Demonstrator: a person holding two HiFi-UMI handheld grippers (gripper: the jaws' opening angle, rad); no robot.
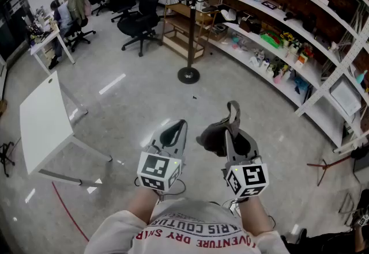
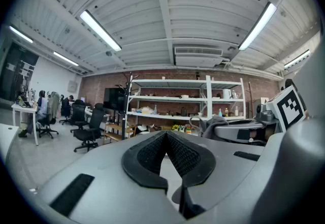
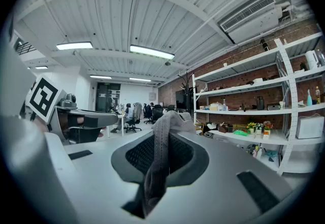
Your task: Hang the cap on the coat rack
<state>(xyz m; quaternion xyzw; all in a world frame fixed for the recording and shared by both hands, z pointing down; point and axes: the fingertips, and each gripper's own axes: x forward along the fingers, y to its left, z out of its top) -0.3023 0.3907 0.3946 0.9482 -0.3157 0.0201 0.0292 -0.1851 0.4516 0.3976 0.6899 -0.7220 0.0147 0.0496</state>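
Note:
A grey cap (image 1: pixel 218 135) hangs from my right gripper (image 1: pixel 233 116), whose jaws are shut on the cap's strap; in the right gripper view the grey fabric (image 3: pixel 161 152) runs up between the black pads. My left gripper (image 1: pixel 176 129) is held level beside it, shut with nothing between its pads (image 2: pixel 152 153). The coat rack (image 1: pixel 192 22), a dark pole on a round base (image 1: pixel 188 75), stands on the floor ahead of both grippers. It also shows far off in the left gripper view as a dark coat rack (image 2: pixel 127 100) in front of the shelves.
White shelving (image 1: pixel 291 45) full of small items lines the right wall. A white table (image 1: pixel 41 120) stands at left. Black office chairs (image 1: pixel 140 14) and seated people fill the far left. A wooden shelf unit (image 1: pixel 179 28) sits behind the rack.

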